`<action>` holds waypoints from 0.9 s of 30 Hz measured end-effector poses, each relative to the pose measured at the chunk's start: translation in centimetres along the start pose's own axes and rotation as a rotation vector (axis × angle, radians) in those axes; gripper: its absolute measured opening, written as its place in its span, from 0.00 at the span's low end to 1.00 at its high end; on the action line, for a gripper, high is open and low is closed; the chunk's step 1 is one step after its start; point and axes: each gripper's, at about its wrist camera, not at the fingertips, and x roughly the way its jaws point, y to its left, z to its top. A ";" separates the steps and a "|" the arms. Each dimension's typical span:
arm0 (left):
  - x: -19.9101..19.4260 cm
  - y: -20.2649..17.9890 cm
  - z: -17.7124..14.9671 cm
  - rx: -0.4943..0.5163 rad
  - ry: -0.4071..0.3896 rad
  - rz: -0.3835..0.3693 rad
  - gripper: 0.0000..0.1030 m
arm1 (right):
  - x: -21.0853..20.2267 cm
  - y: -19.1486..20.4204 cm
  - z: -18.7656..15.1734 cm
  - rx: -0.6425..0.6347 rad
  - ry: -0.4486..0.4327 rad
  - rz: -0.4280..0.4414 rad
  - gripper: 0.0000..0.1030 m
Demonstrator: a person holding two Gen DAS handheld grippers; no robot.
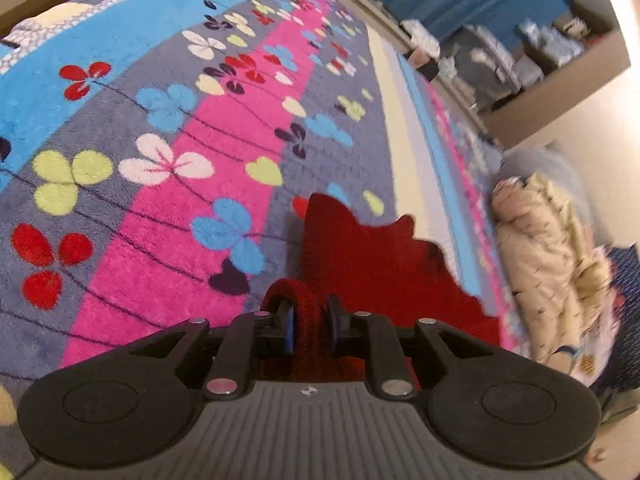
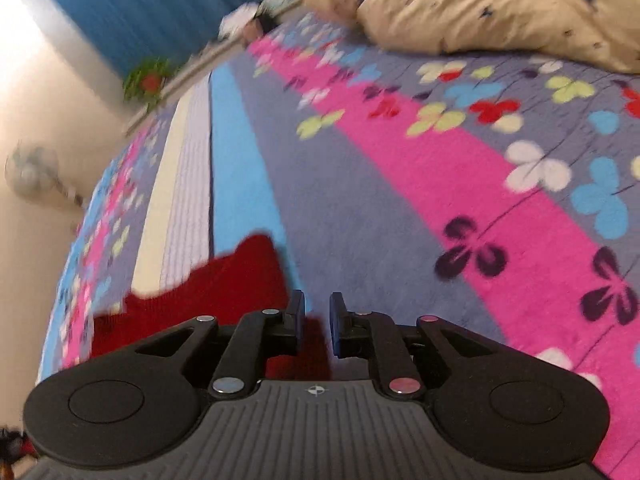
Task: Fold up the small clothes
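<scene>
Parted right tongs (image 2: 318, 322) over red garment (image 2: 224, 280) on floral blanket (image 2: 400, 200)

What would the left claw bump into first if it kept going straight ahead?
Probably the red cloth: a fold of it already sits between the left claw pads, and more lies ahead on the flowery blanket.

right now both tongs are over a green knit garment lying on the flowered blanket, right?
Not quite: the knit garment is dark red, not green. The left wrist view shows it lying on the flowered blanket, with a fold of it between the left tongs; the right tongs are over its edge.
</scene>
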 end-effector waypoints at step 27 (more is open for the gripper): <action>1.3 -4.5 -3.3 0.378 0.108 0.118 0.65 | 0.4 2.7 -4.2 -0.411 0.225 0.049 0.48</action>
